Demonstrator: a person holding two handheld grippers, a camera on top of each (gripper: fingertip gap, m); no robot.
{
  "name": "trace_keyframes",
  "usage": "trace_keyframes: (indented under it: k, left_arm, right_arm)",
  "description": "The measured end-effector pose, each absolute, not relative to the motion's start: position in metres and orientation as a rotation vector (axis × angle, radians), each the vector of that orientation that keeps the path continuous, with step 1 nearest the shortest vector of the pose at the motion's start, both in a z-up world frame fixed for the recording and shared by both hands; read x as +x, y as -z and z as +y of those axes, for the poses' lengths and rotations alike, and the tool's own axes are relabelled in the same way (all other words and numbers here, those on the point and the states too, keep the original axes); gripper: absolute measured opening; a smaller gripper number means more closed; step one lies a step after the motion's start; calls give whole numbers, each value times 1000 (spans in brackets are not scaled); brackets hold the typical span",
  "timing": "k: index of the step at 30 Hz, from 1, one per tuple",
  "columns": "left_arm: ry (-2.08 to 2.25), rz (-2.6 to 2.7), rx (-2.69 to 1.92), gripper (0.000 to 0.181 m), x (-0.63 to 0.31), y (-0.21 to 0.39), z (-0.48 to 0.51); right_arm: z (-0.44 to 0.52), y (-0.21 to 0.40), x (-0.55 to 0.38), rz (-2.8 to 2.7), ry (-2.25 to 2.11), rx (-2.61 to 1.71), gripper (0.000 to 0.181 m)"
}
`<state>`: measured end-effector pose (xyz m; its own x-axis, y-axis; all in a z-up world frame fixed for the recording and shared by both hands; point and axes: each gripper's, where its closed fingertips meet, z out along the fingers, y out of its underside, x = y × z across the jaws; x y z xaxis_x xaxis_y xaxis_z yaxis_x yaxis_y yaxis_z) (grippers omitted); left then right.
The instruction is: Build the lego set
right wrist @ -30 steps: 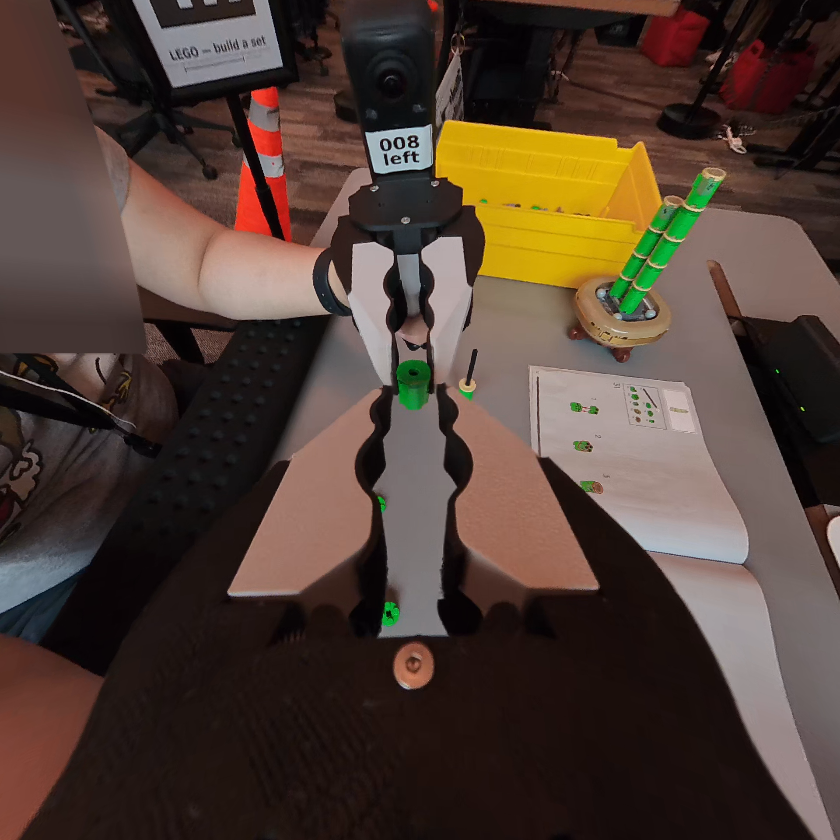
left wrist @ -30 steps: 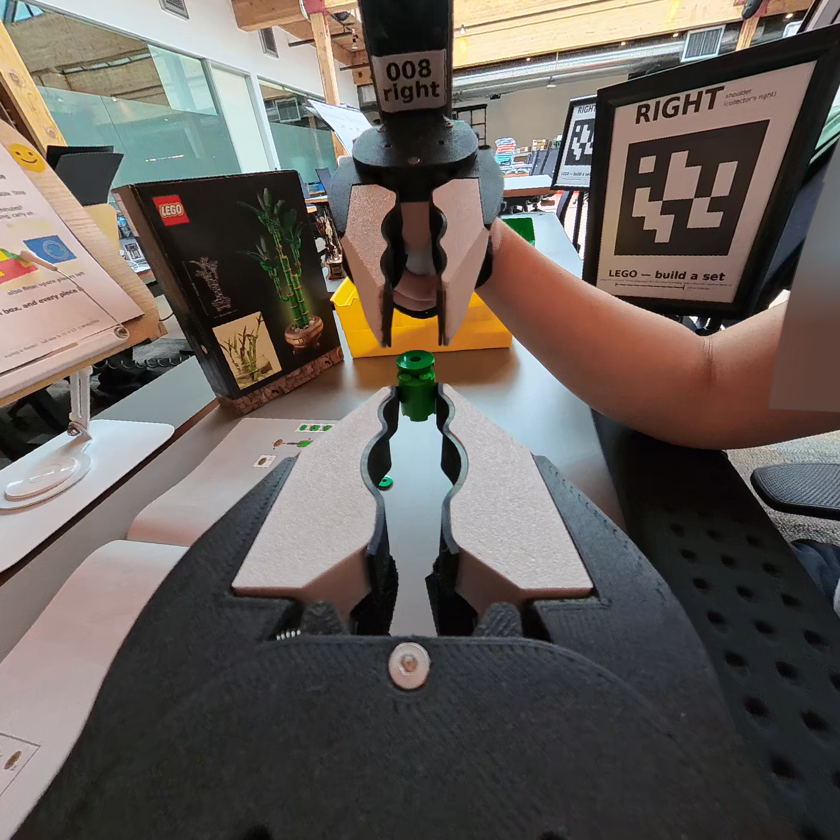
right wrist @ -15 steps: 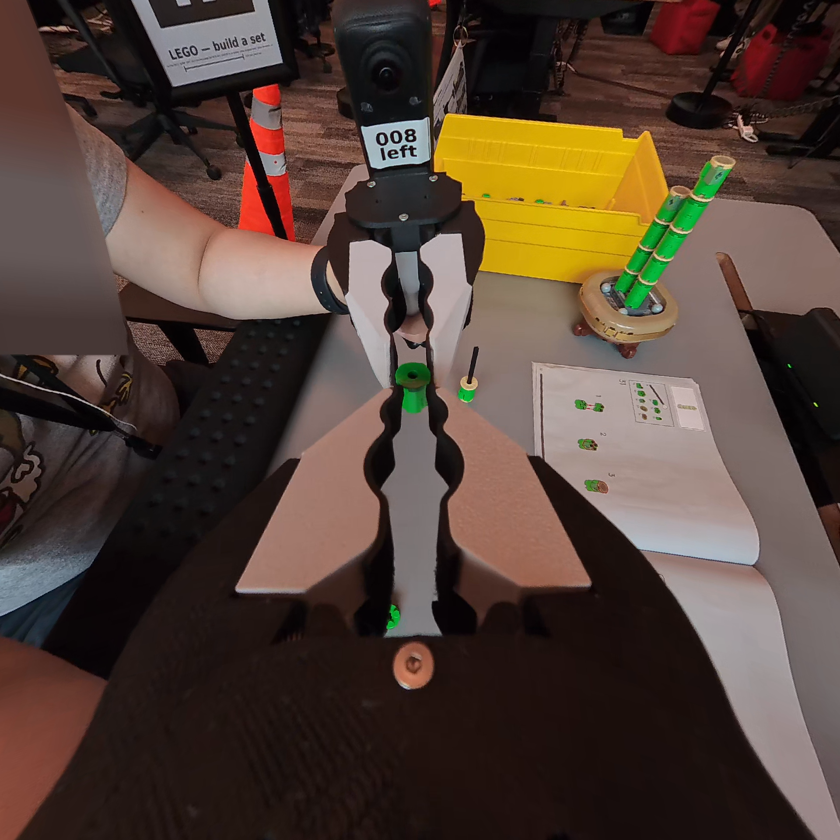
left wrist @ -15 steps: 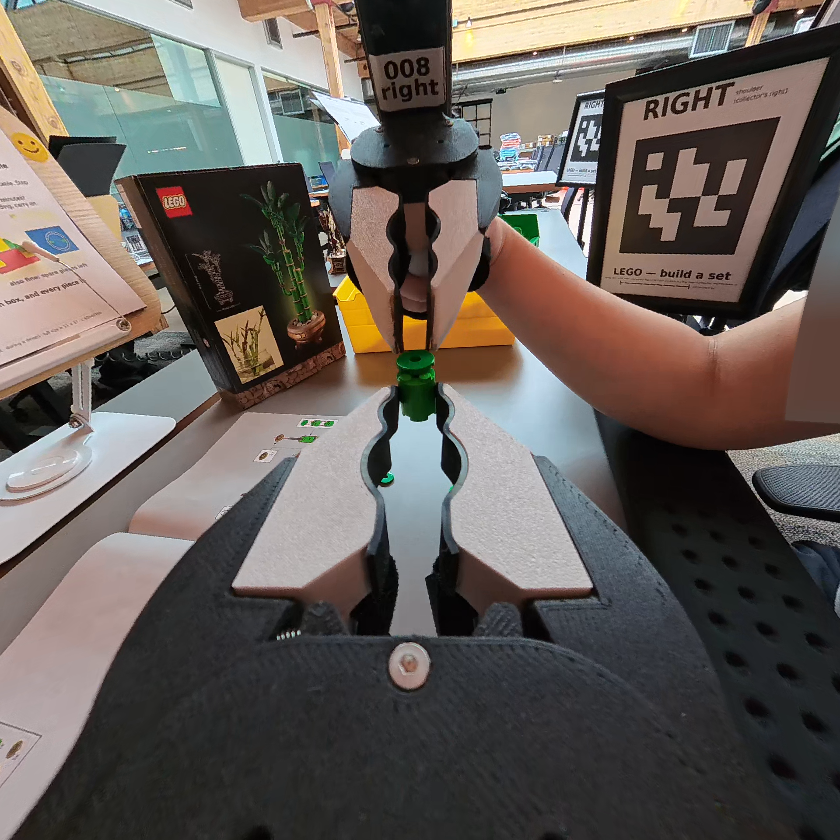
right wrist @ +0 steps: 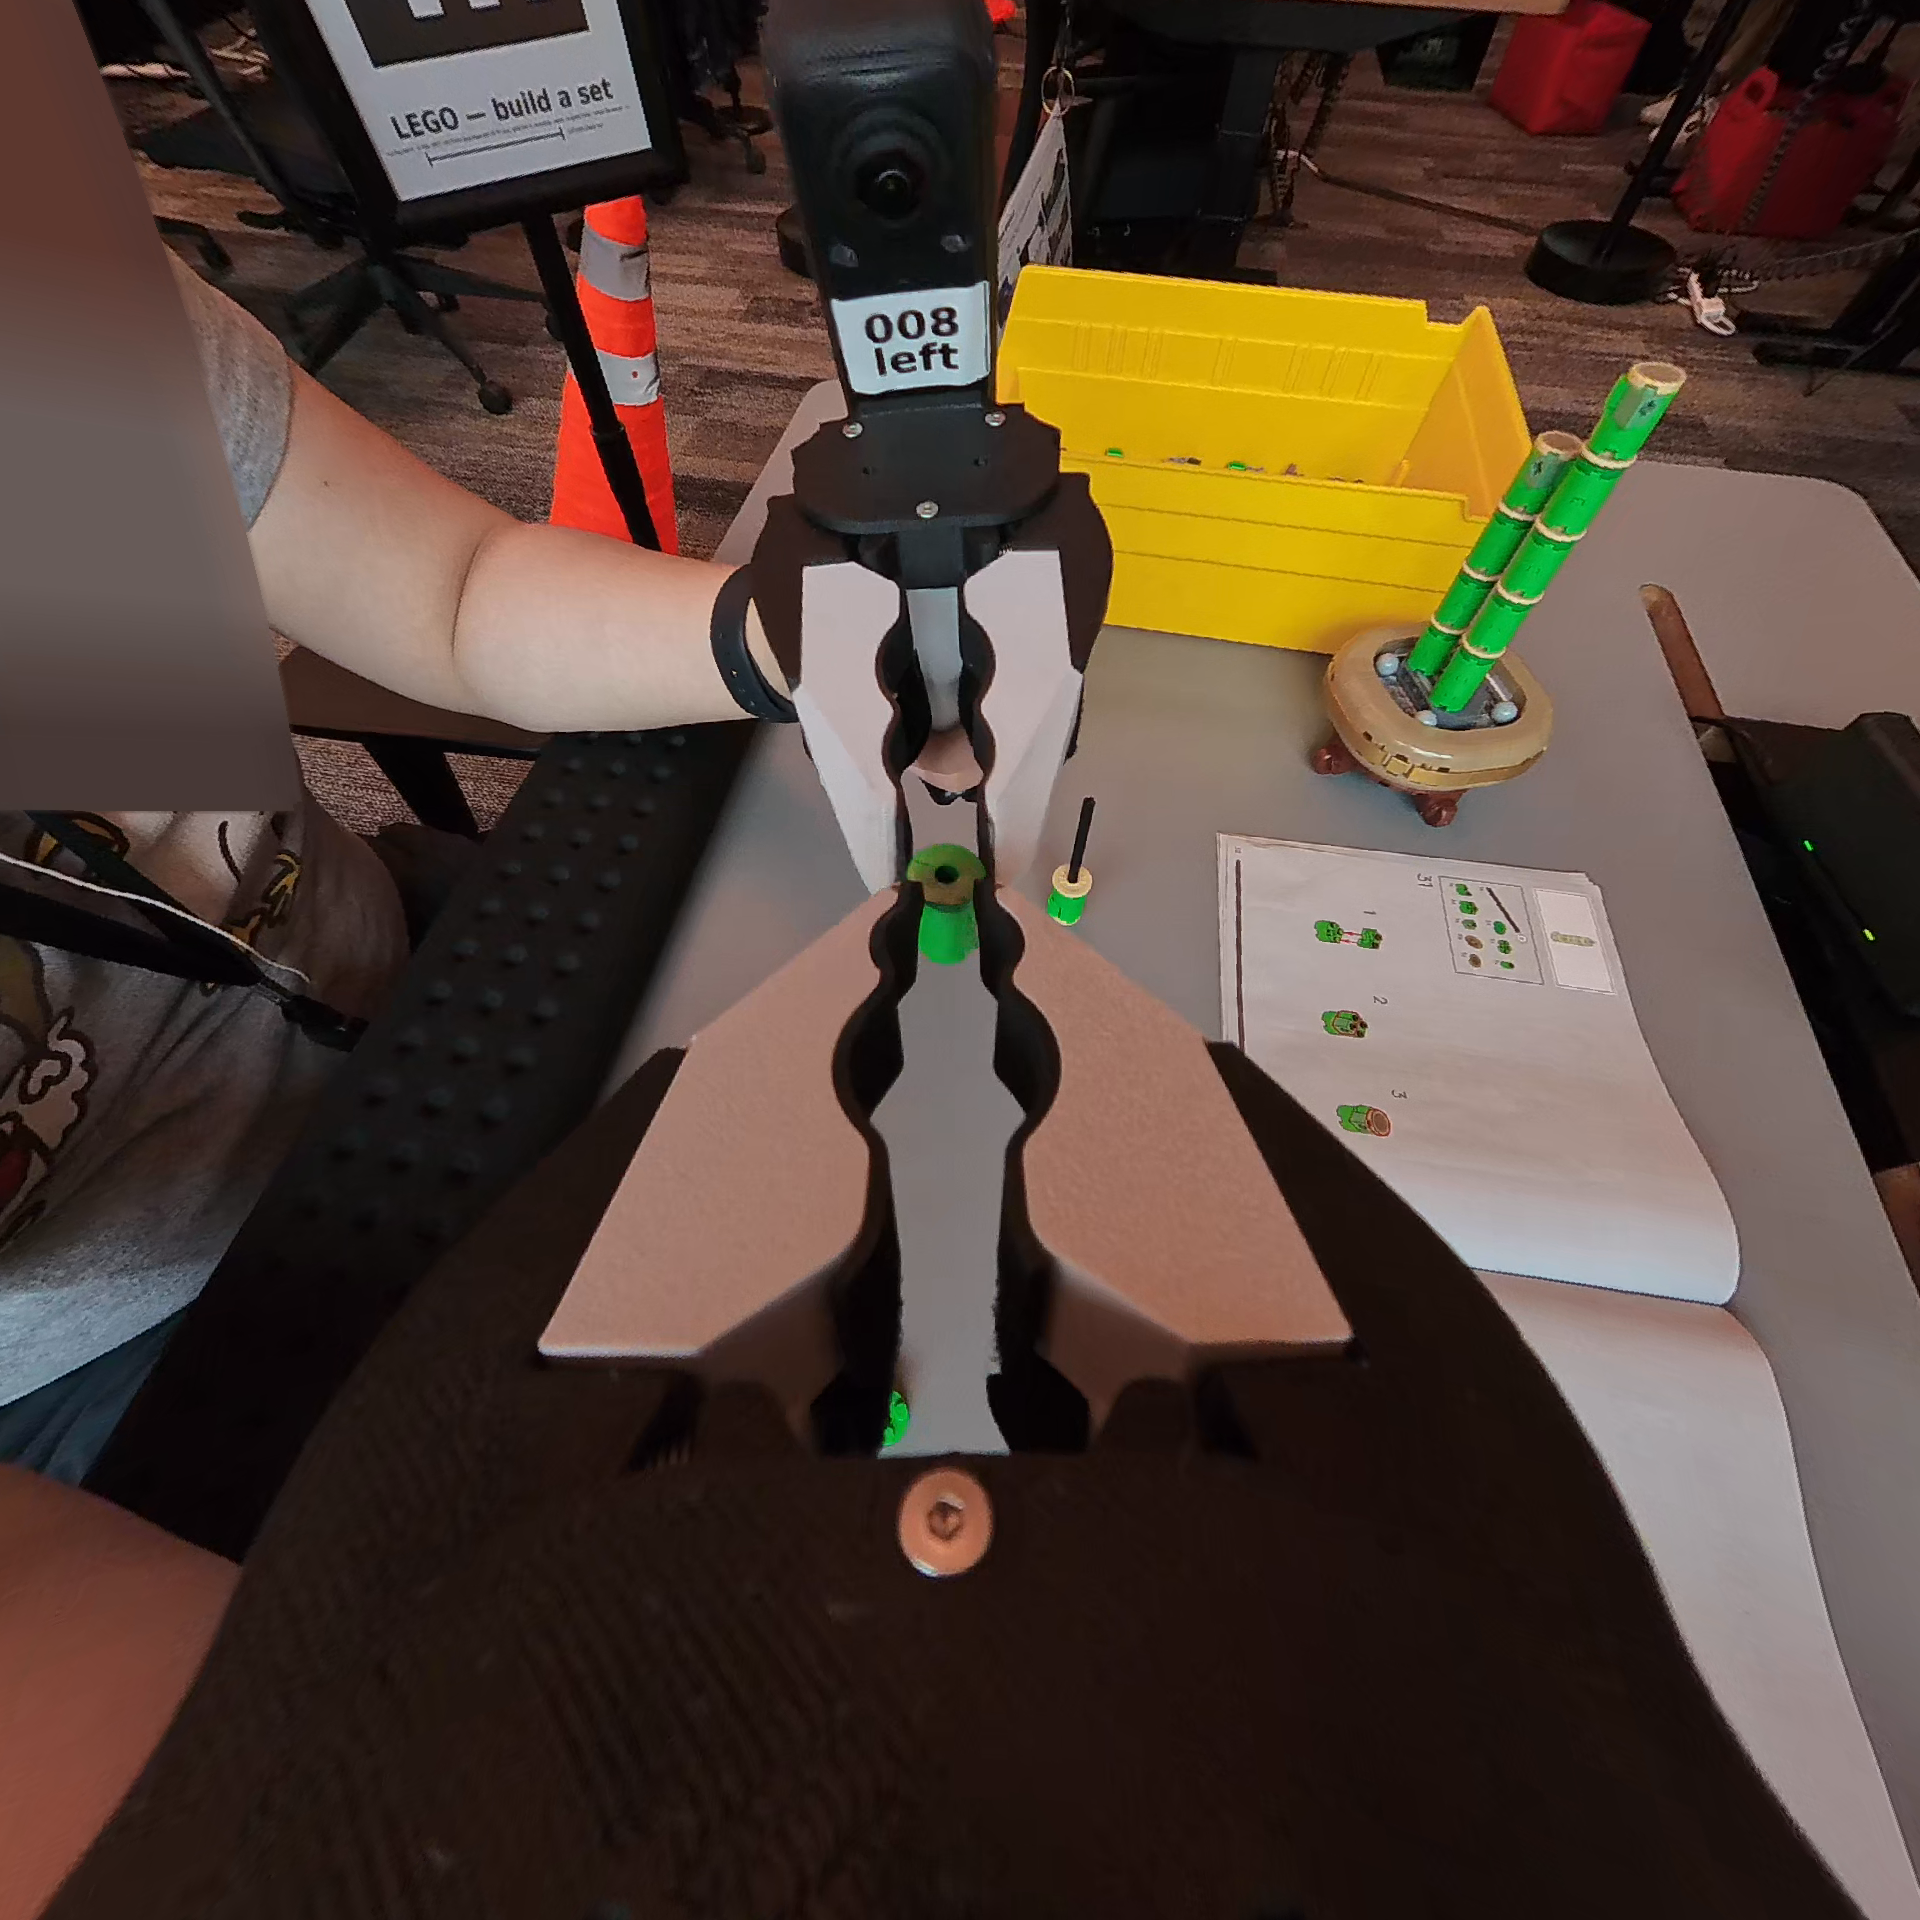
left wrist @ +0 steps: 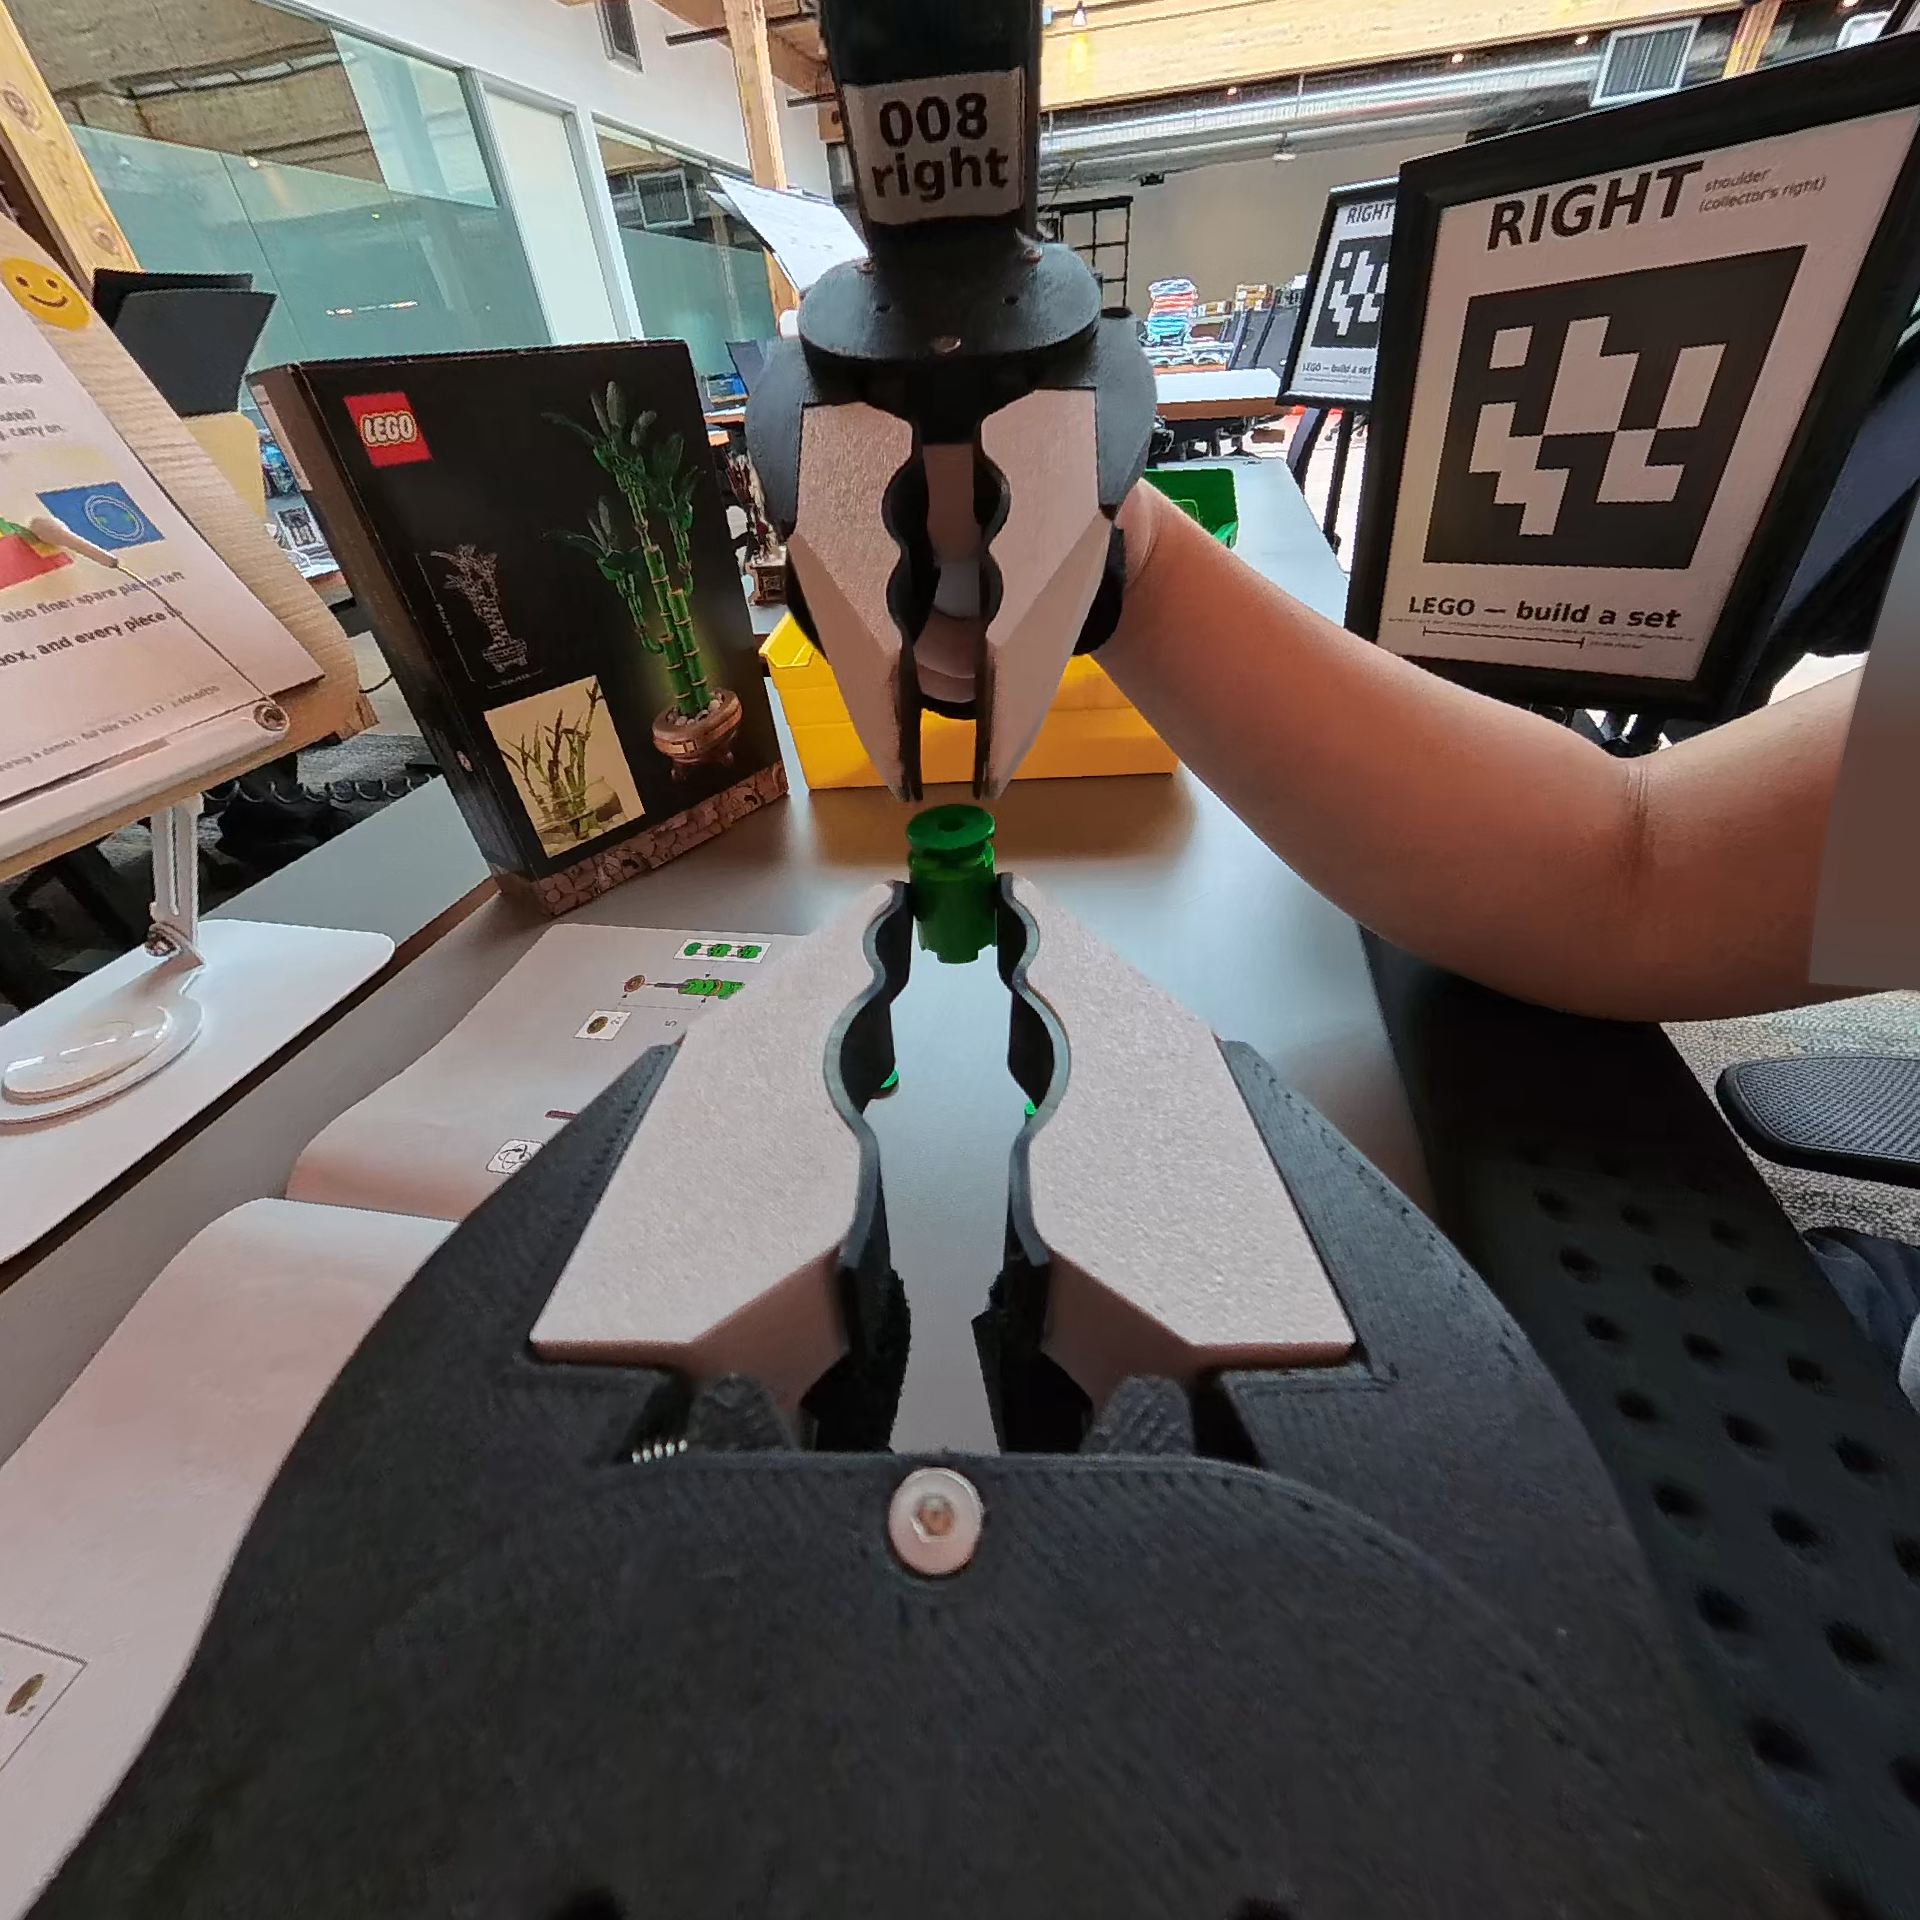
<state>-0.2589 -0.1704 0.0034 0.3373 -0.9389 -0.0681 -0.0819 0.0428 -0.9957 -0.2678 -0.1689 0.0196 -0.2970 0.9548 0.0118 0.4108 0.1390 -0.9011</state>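
Clamped between the tips of the left claw (left wrist: 953, 914) is a short green lego cylinder (left wrist: 951, 894), held upright above the grey table (left wrist: 1195, 914). Directly over it hangs the right claw (left wrist: 945, 795), its jaws a narrow slit apart and apparently empty, though the right wrist view is too crowded at the tips for contact with the piece's top to be ruled out. Should pressure be applied off-centre, the round piece could be twisted out of the grip and dropped among the loose green bits below. Just beside stands a small green spool with a black axle (right wrist: 1070, 888), easily toppled by a stray tip. Farther out are seen an open instruction booklet (right wrist: 1455, 1091), a part-built bamboo model (right wrist: 1455, 675) and a yellow parts bin (right wrist: 1247, 499).
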Motion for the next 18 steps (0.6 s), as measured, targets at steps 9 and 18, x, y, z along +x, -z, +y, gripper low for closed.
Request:
trace_keyframes:
  k: [9, 18]
  left_arm:
    - [876, 1029, -1369, 14, -258, -2, -170]
    - [871, 1035, -1376, 14, -257, -1, -170]
  right_arm:
    - [-168, -16, -268, -1804, -1120, -1320, 10]
    - [-170, -16, -270, -1816, -1108, -1308, 10]
